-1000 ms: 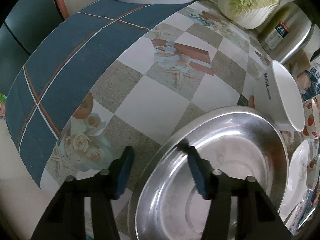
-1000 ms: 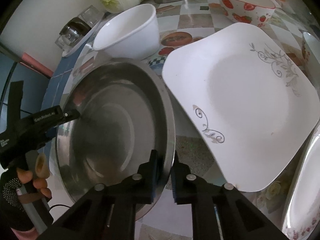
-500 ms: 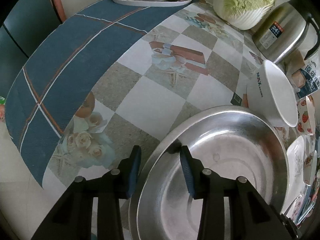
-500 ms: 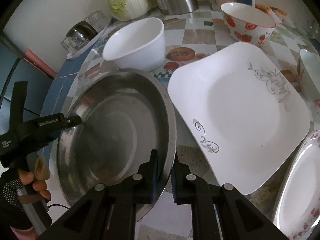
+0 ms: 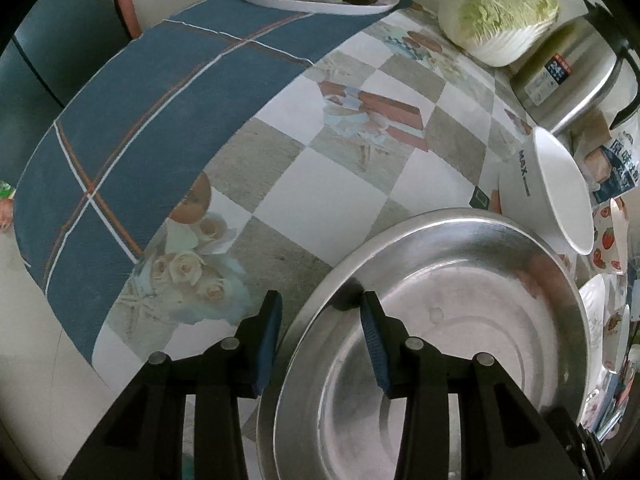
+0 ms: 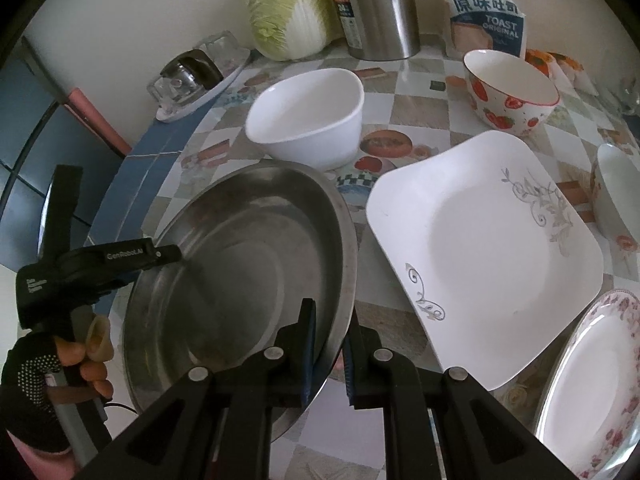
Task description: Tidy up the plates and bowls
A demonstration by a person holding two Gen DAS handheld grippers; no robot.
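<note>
A large steel basin [image 6: 240, 264] is held between both grippers above the checked tablecloth. My right gripper [image 6: 330, 320] is shut on its near right rim. My left gripper [image 5: 320, 312] straddles the opposite rim of the basin [image 5: 460, 320], one pad outside and one inside, and grips it. In the right wrist view the left gripper [image 6: 168, 254] shows at the basin's left side, with a gloved hand [image 6: 36, 372] on its handle. Beside the basin lie a square white plate [image 6: 480, 264], a white bowl [image 6: 308, 120] and a strawberry bowl [image 6: 512, 92].
A floral round plate [image 6: 592, 384] and a small bowl [image 6: 616, 188] sit at the right. At the back stand a cabbage [image 6: 284, 8], a steel kettle [image 6: 376, 8], a toast bag [image 6: 486, 16] and a tray of glasses [image 6: 200, 76]. The table's rounded edge [image 5: 132, 280] falls away left.
The left jaws narrowed onto the basin's rim. Both grippers rose with the basin, and more of the table's back shows in the right wrist view.
</note>
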